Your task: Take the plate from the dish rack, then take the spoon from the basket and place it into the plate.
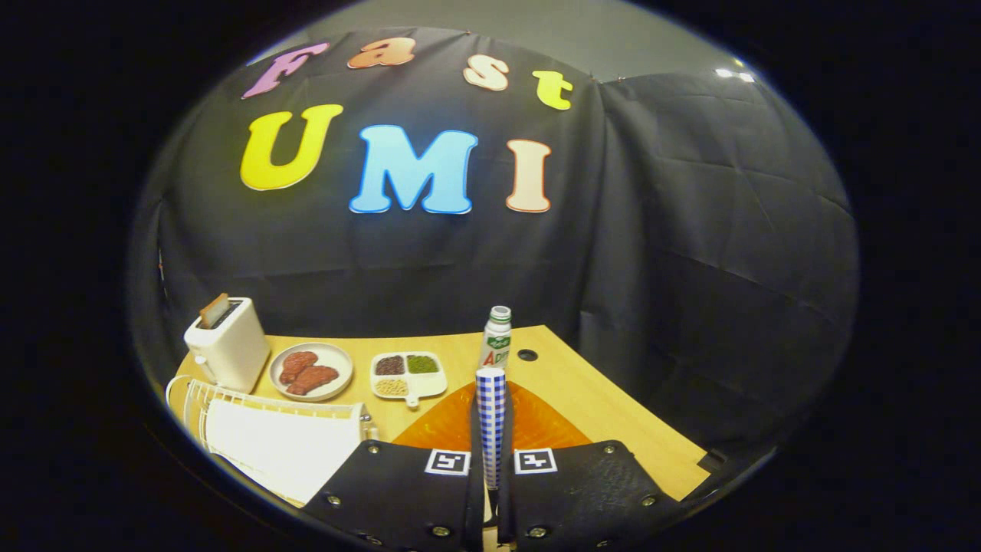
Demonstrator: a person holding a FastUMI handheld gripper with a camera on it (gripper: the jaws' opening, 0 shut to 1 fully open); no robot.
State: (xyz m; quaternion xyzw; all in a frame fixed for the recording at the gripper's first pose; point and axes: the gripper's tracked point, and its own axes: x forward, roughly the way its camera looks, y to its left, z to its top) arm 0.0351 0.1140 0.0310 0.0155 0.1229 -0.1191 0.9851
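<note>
1. The gripper (490, 468) has its two fingers drawn close together, pinching a thin blue-and-white checked plate (491, 422) that stands on edge between them. Its rim rises upright just ahead of the fingertips, probably because it was taken edge-on from a slot.
2. Under and just beyond the plate lies an orange ribbed mat (529, 425) on the wooden desk (613, 406). I would guess this is where the plate is meant to be laid flat.
3. To the gripper's left, near at hand, sits a white wire dish rack (264, 433) with a white sheet-like panel in it. I cannot make out the spoon or its basket.
4. Straight beyond the plate stands a white bottle with a green label (497, 337), upright and close enough to be knocked if the plate swings forward.
5. Further off to the left are a white divided tray of grains (406, 376), a round pale dish of brown meat slices (310, 370), and a white toaster (228, 343) with a slice poking out.
6. By my judgement the plate step is in hand; the spoon is not yet fetched.
</note>
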